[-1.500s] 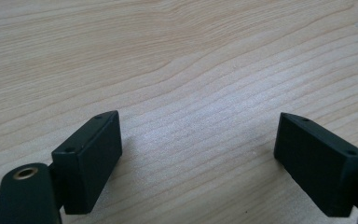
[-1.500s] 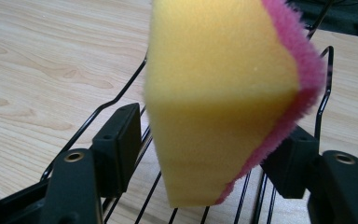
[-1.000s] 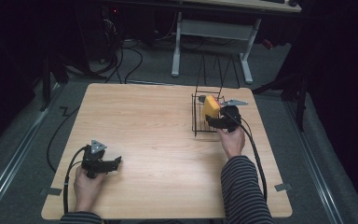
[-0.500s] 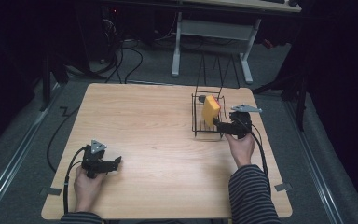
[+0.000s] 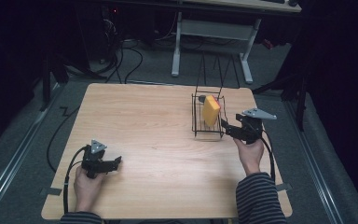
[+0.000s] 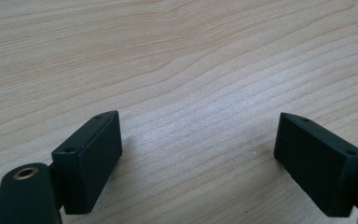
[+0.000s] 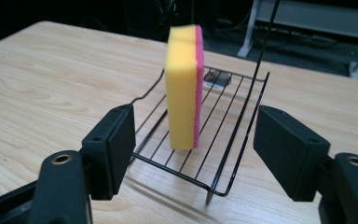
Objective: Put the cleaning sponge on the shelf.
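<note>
A yellow sponge with a pink side point(image 5: 210, 110) point(image 7: 184, 87) stands upright on edge in a black wire rack point(image 5: 199, 130) point(image 7: 223, 154) right of the table's middle. My right gripper point(image 5: 227, 127) point(image 7: 196, 154) is open just right of the rack, jaws apart and empty, pointing at the sponge. Near the front left of the table my left gripper point(image 5: 115, 163) point(image 6: 198, 163) rests low over bare wood, open with nothing between its jaws.
The wooden table point(image 5: 144, 121) has bare room between the two hands. A small dark object point(image 7: 216, 79) lies at the far end of the rack. The rack's tall wire handle point(image 5: 219, 70) rises behind it. A white desk frame point(image 5: 214, 32) stands beyond the table.
My right gripper has let go of the sponge and drawn back to the right, out of the rack. The sponge stays standing in the rack. The left gripper has not moved.
</note>
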